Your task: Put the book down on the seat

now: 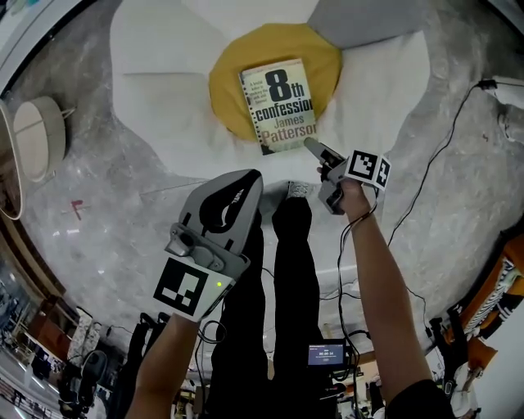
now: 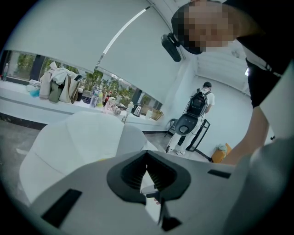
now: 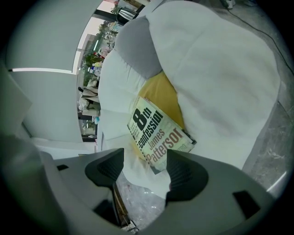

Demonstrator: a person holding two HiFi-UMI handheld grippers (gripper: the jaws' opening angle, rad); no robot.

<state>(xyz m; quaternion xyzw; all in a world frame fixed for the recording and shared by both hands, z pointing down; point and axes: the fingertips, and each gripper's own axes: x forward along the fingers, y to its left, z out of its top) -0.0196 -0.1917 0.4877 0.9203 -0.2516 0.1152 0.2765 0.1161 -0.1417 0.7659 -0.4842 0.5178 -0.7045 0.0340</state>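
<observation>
The book (image 1: 280,105), a paperback with a pale cover and large black print, lies flat on the yellow middle cushion (image 1: 228,82) of a white petal-shaped seat (image 1: 155,74). My right gripper (image 1: 318,154) hovers just off the book's near right corner, open and holding nothing. In the right gripper view the book (image 3: 158,135) lies beyond the gap of the right gripper (image 3: 146,167), not between its pads. My left gripper (image 1: 244,182) is held higher and nearer to me, away from the seat. Seen from its own camera, the left gripper (image 2: 147,172) is shut and empty.
A grey cushion (image 1: 360,20) rests on the seat's far right petal. A round beige stool (image 1: 37,139) stands at the left on the marble floor. A black cable (image 1: 434,155) runs along the right. My legs (image 1: 282,270) stand before the seat. A person with a backpack (image 2: 200,103) stands far off.
</observation>
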